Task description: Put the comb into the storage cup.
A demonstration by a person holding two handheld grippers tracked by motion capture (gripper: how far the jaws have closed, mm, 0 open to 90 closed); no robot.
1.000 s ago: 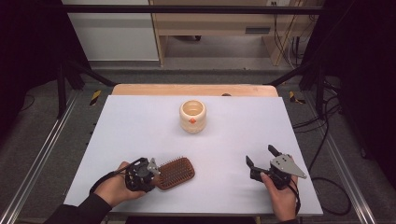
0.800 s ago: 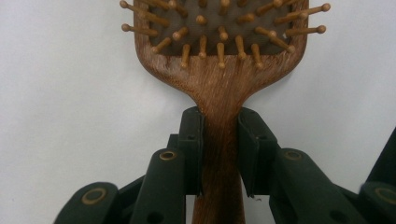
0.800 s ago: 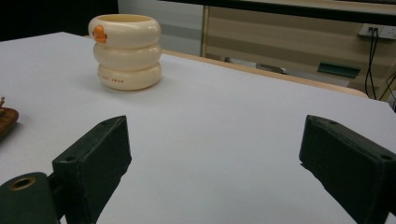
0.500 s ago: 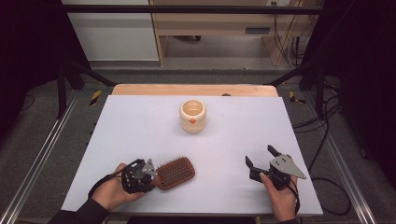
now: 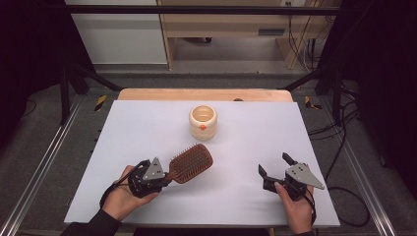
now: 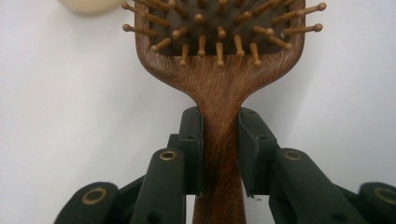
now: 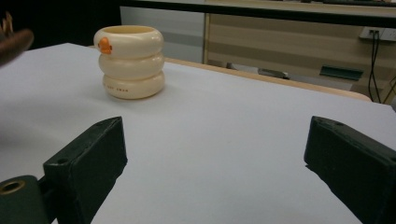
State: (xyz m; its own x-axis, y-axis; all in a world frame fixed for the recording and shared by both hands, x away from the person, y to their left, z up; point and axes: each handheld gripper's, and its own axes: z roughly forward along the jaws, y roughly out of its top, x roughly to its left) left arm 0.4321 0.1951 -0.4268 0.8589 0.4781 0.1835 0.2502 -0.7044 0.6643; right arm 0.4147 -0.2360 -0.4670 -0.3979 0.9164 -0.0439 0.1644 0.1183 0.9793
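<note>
A brown wooden hairbrush (image 5: pixel 192 162) with bristles facing up is held by its handle (image 6: pixel 220 154) in my left gripper (image 5: pixel 164 178), which is shut on it at the front left of the table. The brush head tilts up and points toward a cream ribbed cup (image 5: pixel 202 121) with an orange mark, standing upright at the table's middle back. The same cup (image 7: pixel 129 61) appears in the right gripper view, ahead and to the left. My right gripper (image 5: pixel 275 168) rests at the front right, open, with nothing between its jaws.
The white table top (image 5: pixel 246 147) has a wooden strip (image 5: pixel 204 94) along its far edge. Metal frame rails (image 5: pixel 44 157) run down both sides, with cables (image 5: pixel 344 147) on the floor at the right.
My left gripper has lifted and swung the hairbrush up and toward the cup; the brush head sits higher and farther forward. The right gripper has stayed put.
</note>
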